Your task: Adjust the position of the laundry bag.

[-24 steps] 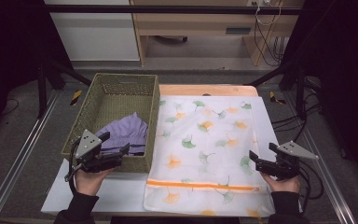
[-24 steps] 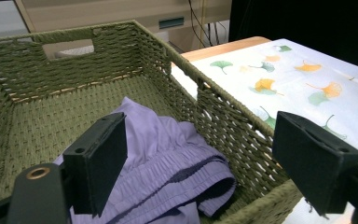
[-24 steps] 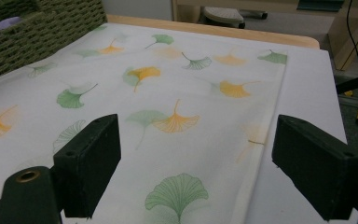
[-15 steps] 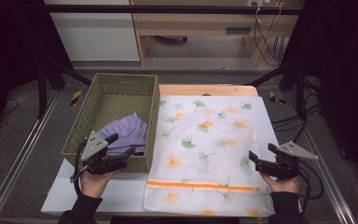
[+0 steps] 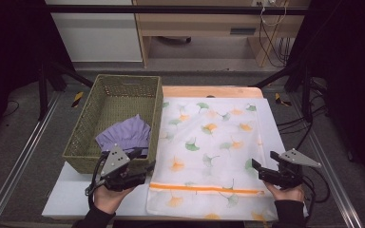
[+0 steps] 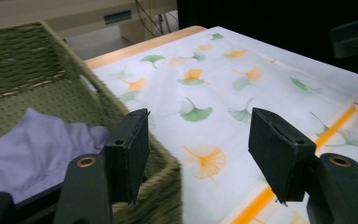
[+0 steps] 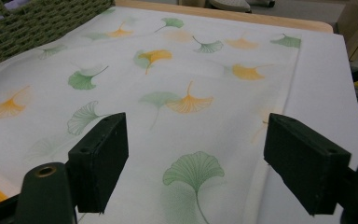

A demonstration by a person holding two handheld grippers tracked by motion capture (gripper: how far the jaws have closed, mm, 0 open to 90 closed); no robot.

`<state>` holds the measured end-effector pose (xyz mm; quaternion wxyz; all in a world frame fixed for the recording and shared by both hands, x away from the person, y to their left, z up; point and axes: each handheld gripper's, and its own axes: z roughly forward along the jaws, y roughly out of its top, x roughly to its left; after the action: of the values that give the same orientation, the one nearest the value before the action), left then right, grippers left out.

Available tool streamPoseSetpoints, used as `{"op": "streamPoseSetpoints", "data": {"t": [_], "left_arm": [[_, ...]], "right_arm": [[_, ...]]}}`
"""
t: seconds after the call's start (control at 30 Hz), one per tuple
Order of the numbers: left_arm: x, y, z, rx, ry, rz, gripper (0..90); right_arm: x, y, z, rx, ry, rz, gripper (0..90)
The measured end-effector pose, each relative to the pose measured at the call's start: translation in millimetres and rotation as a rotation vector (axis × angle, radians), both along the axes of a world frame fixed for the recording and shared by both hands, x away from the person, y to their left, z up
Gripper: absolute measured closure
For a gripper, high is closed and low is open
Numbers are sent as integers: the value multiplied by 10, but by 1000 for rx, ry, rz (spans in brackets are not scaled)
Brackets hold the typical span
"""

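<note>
While both grippers hover low at the near side of the table [image 5: 57,199], the cloth [image 5: 209,142] lies spread flat between them — a thin white sheet printed with green and orange ginkgo leaves and an orange stripe near its near hem. It covers the table's middle and right, its left edge running just beside the basket [image 5: 119,118], which holds a crumpled purple garment [image 5: 126,135].

The left gripper [image 5: 142,167] sits at the cloth's near left corner, by the basket's near corner; its jaws stand apart with nothing between them, and in the left gripper view one jaw lines up over the basket rim, the other over the stripe. The right gripper [image 5: 259,172] hangs over the cloth's right edge, jaws wide apart and empty, with the hem lying under the gap in the right gripper view.

The cloth looks light, limp and smooth — it should drape and fold wherever it goes unsupported, and a single layer lying flat gives little to bite on. A pinch at the edge or corner seems best, where a jaw can slip under the hem; gripped mid-sheet it would probably bunch or slide. Lifted by one side alone it will sag, so two matching holds on the near corners seem wise.
</note>
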<state>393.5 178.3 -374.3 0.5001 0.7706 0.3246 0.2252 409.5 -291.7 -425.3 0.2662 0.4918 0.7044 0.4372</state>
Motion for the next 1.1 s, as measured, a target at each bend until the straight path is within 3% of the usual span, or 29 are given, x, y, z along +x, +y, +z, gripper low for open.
{"op": "streamPoseSetpoints", "data": {"t": [0.23, 0.33, 0.37, 0.47, 0.63, 0.73, 0.83, 0.9, 0.93, 1.0, 1.1], "left_arm": [[-149, -132, -93, 39, 30, -57, 425], [-231, -147, -203, 69, 75, -67, 444], [-231, -147, -203, 69, 75, -67, 450], [-245, -149, -321, 93, 124, -56, 462], [-260, -119, -460, 127, 162, -50, 476], [-250, -84, -638, 148, 220, -32, 497], [-247, -75, -711, 173, 238, -22, 503], [-233, -64, -768, 191, 260, -8, 502], [-216, -58, -820, 200, 283, -1, 503], [-206, -70, -867, 206, 302, -6, 505], [-199, -88, -902, 215, 308, -10, 513]], "right_arm": [[-8, 19, -19, -2, 10, 16, 237], [0, 27, -34, 5, 31, 33, 248], [0, 27, -34, 5, 31, 33, 248], [-7, 39, -54, -7, 45, 40, 273], [-11, -28, -129, 33, 60, 30, 298], [-3, -36, -155, -25, 81, 13, 324], [3, -33, -167, -37, 82, 16, 335], [-4, -50, -202, -16, 79, 12, 360], [11, -99, -249, -4, 104, -10, 373], [17, -144, -289, -14, 114, -36, 386], [19, -185, -325, 1, 126, -52, 401]]}}
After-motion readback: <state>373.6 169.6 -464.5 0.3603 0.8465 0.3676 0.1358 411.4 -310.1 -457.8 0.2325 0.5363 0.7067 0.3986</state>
